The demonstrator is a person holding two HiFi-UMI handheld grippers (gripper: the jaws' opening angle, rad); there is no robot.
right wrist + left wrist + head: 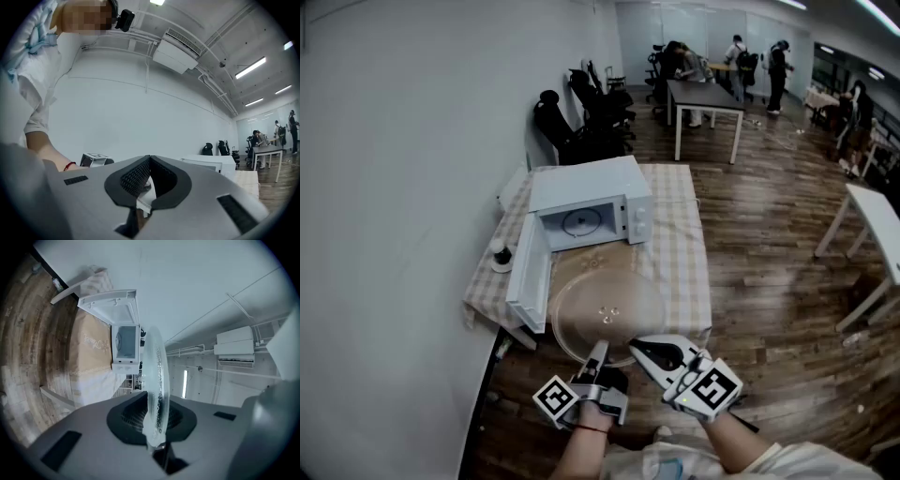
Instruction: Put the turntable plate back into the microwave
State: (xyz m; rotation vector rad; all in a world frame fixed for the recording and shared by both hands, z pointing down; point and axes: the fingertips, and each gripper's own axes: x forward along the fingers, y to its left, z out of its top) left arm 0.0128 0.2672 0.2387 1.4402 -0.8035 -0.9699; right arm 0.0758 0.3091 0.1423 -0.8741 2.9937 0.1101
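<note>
My left gripper [598, 354] has its jaws closed on the near rim of the glass plate [605, 305]. In the left gripper view the plate [154, 371] stands edge-on between the two dark pads [131, 416], and both pads press on the glass. The gap between the jaws is narrow, only as wide as the rim.

From the head view the plate lies roughly flat in front of me, over the near end of the table with the checked cloth [680, 253]. Its near edge reaches out past the table's edge. It is outside the microwave [591, 187], which sits further back on the same table with its door [528, 272] swung wide open to the left. Through the opening I see a ring on the oven floor [579, 222]. The far rim of the plate comes close to the microwave's front.

My right gripper [636, 343] is just beside the left one, at the plate's near right edge. In the right gripper view its jaws [149, 158] meet at the tips with nothing between them. Whether those tips touch the glass I cannot make out from the head view.

Behind the microwave stand dark office chairs [581, 122], and people [741, 61] gather at the far end of the room.
</note>
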